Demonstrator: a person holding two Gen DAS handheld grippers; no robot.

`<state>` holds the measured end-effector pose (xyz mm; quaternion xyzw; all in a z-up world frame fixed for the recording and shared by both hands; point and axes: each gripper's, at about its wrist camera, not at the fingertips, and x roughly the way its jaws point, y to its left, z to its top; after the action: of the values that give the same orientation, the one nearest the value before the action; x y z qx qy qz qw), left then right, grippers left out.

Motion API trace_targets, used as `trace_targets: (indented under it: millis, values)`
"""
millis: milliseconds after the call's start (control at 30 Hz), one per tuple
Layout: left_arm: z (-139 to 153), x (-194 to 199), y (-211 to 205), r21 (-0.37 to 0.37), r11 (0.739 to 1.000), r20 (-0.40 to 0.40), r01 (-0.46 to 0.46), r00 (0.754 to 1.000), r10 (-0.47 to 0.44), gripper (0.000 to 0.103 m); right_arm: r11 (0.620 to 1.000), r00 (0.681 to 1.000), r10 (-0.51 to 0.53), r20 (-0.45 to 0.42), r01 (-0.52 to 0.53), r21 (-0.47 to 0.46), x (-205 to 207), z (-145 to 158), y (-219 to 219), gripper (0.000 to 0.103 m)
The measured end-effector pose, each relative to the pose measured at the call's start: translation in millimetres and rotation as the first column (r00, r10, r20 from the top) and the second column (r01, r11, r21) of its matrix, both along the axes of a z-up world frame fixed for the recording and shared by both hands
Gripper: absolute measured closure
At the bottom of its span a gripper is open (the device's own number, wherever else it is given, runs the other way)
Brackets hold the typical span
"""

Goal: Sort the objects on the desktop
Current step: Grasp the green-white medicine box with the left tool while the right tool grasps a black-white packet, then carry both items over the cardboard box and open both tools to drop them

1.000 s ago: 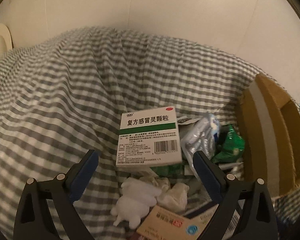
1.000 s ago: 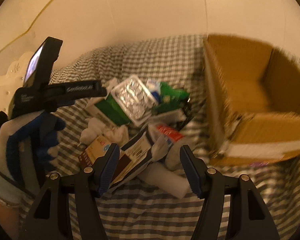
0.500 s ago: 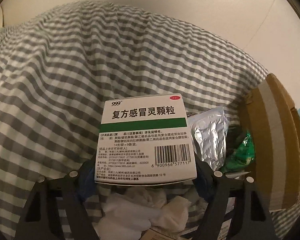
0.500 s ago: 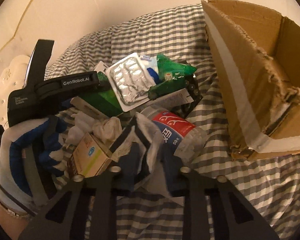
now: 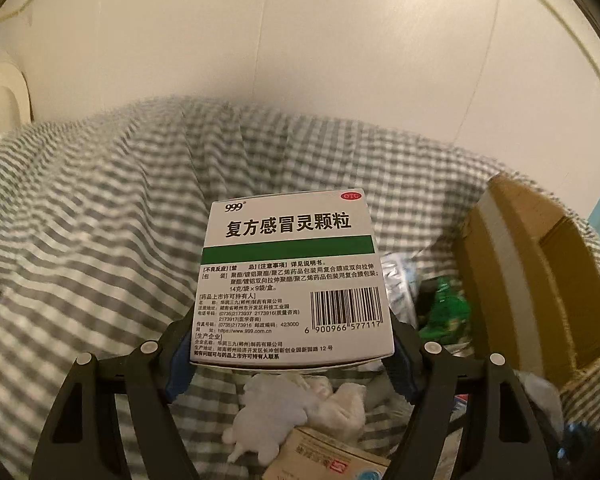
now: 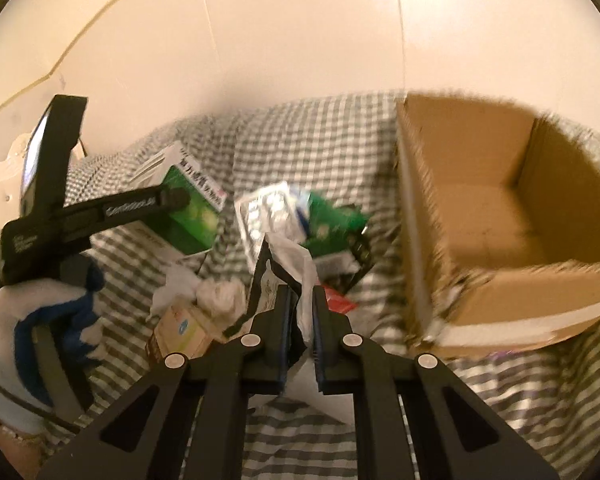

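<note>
Cardboard med box: white w/ green band [image 5: 292, 276], clamped between left gripper [image 5: 291, 354] pads, jaws just closed in; raised over checked cloth [image 5: 100, 216].
Handling: light, stiff carton; walls may dent; grip at near end, side-to-side, looks ok.
Right gripper [image 6: 300, 320]: jaws just closed, nearly together, pinching thin white plastic wrapper [image 6: 296, 256]; limp, slippery.
Target, likely: open brown cardboard box [image 6: 500, 216], near right.

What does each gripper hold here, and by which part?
The left gripper clamps the white-and-green medicine box by the two side edges at its near, barcode end. The right gripper pinches a thin white plastic wrapper by its lower end.
</note>
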<state>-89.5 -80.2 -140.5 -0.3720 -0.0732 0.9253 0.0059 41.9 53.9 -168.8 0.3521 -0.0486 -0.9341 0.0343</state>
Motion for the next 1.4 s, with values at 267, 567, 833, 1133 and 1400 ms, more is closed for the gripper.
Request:
trace_targets:
  millis: [267,567,833,1133,1400]
  values:
    - [46,47,15,-0.040,0.999,-0.131,0.000,0.991,-0.005,0.025,0.999,0.990,-0.010,-0.139,0.016,0.043,31,43,3,0.095]
    - [97,95,36,-0.094,0.996,-0.280,-0.003,0.960,-0.023,0.025,0.995,0.957,-0.017,-0.289,0.045,0.091,60,84,1,0.095]
    - [139,128,53,-0.090,0.996,-0.390,0.018,0.919,-0.052,0.025,0.988,0.919,-0.034,-0.392,0.089,0.125,77,116,6,0.095]
    - [168,128,90,-0.087,0.991,-0.451,0.104,0.883,-0.132,0.025,0.973,0.871,-0.091,-0.482,0.180,0.142,77,155,43,0.095]
    - [165,100,132,-0.064,0.981,-0.436,0.184,0.879,-0.194,0.025,0.947,0.841,-0.153,-0.519,0.274,0.165,69,174,85,0.095]
